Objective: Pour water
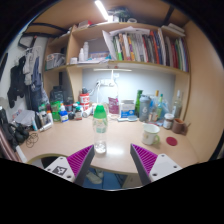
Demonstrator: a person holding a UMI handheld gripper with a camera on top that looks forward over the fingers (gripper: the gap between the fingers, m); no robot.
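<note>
Jaws spread wide, level above the desk (120, 140) (bottle (100, 127) upright just beyond them)

At the bottom of the frame the gripper (112, 163) is spread wide above the surface (120, 145), a green-capped bottle (100, 128) standing just ahead at centre, a cup (151, 133) to its right, bookshelves (140, 45) above.

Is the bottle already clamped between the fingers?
No: the green-capped bottle stands on the desk just beyond the open fingers, untouched.
</note>
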